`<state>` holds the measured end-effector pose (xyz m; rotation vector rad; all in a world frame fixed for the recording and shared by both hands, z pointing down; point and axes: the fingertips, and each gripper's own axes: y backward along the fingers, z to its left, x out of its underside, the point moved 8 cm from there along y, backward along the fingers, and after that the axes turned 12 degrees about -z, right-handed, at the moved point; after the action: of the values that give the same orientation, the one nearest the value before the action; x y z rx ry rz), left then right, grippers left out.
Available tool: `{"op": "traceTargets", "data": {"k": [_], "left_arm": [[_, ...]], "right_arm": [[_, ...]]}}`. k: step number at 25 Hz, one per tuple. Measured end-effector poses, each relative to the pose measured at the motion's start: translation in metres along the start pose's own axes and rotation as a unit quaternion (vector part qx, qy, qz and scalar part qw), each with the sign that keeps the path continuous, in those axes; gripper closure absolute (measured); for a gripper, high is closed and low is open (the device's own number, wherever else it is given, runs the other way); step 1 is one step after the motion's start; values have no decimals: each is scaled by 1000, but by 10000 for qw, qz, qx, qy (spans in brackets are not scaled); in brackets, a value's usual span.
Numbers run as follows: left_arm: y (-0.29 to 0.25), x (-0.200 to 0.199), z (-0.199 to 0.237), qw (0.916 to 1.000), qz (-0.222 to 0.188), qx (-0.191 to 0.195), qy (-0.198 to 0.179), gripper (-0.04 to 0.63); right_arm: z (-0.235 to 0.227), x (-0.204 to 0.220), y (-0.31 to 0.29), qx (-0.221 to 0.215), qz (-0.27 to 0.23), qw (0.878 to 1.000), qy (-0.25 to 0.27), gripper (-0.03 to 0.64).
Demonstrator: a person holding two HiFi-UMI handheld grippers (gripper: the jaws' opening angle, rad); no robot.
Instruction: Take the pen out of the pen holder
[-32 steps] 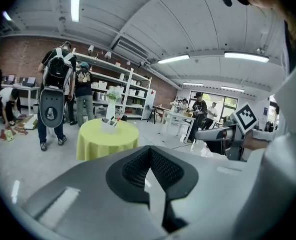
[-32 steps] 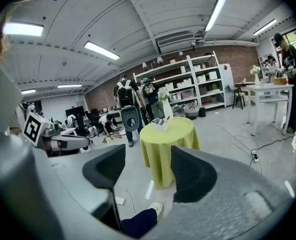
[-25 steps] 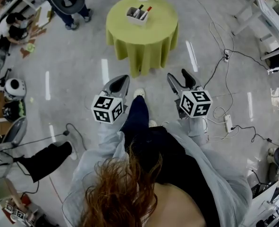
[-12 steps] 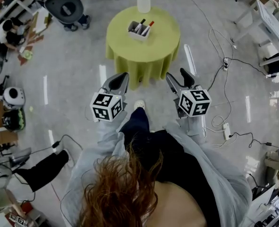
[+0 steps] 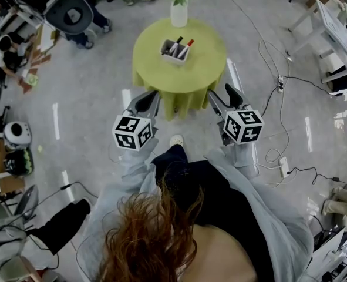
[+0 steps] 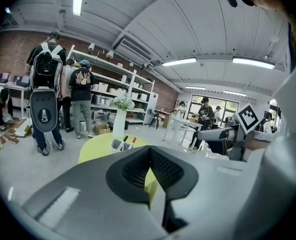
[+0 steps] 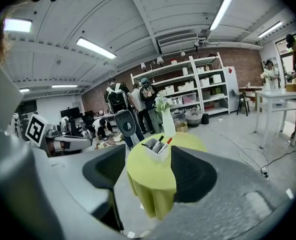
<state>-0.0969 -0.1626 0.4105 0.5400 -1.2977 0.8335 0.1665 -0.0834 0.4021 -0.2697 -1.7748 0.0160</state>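
A white pen holder with a black-capped and a red-capped pen stands on the round table with a yellow-green cloth. Both grippers hang in the air short of the table's near edge, touching nothing. My left gripper has its jaws together and empty. My right gripper has its jaws apart and empty. In the left gripper view the pen holder shows far off, above the shut gripper. Seen from the right gripper view, the pen holder sits between the pads of the open gripper.
A white vase with flowers stands at the table's far edge, behind the holder. Cables and a power strip lie on the floor to the right. An office chair and people stand at the far left. A white table is far right.
The person has stepped toward the table, which now lies closer to both grippers in the head view. Both grippers keep their pose and state.
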Motion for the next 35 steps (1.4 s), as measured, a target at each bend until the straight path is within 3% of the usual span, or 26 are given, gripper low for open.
{"op": "traceTargets", "data": {"k": [12, 21, 35], "left_arm": [[-25, -15, 42, 9996, 6, 223, -177, 578], [-20, 20, 29, 9981, 439, 440, 56, 578], [-47, 14, 60, 9992, 359, 12, 161, 578]], "right_arm": [[6, -3, -37, 171, -276, 9994, -149, 330], [5, 23, -26, 316, 57, 9990, -311, 331], [-7, 12, -88, -228, 159, 9991, -331, 331]]}}
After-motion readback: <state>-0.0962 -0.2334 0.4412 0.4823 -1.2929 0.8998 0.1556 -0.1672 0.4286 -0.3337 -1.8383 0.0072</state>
